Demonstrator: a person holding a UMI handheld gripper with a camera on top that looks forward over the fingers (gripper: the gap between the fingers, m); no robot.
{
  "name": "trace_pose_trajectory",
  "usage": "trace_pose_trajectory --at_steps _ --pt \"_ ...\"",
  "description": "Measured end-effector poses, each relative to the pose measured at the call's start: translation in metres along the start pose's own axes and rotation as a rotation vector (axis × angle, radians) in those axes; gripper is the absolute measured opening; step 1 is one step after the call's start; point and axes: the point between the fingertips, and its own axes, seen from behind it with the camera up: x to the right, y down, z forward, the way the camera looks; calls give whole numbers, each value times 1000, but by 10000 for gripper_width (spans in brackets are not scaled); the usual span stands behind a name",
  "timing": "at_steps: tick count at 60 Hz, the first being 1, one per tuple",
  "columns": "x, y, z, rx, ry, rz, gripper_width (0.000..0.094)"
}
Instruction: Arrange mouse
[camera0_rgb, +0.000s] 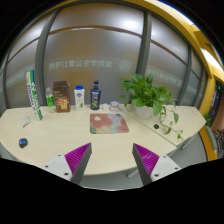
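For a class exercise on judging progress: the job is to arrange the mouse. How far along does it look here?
Nothing looks done yet. The square pinkish patterned mouse mat lies bare on the pale wooden table, and no mouse can be made out. In hand: nothing, since the gripper hovers open and empty, short of the mat. Left: finding the mouse, gripping it and setting it in place, probably on that mat. The leafy green potted plant and bottles stand beyond.
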Motion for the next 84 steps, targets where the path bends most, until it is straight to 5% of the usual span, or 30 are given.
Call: trace_pose_trajectory --at_steps 18,36,58,79,84 --pt "-39 78 -28 -80 -27 -75 851" --pt "-265 156 -62 -158 -272 -51 850" --pt "-545 138 0 -109 -463 12 843" --pt "-603 113 85 -148 -412 -24 836" --pt "-614 107 98 -140 -404 -46 775"
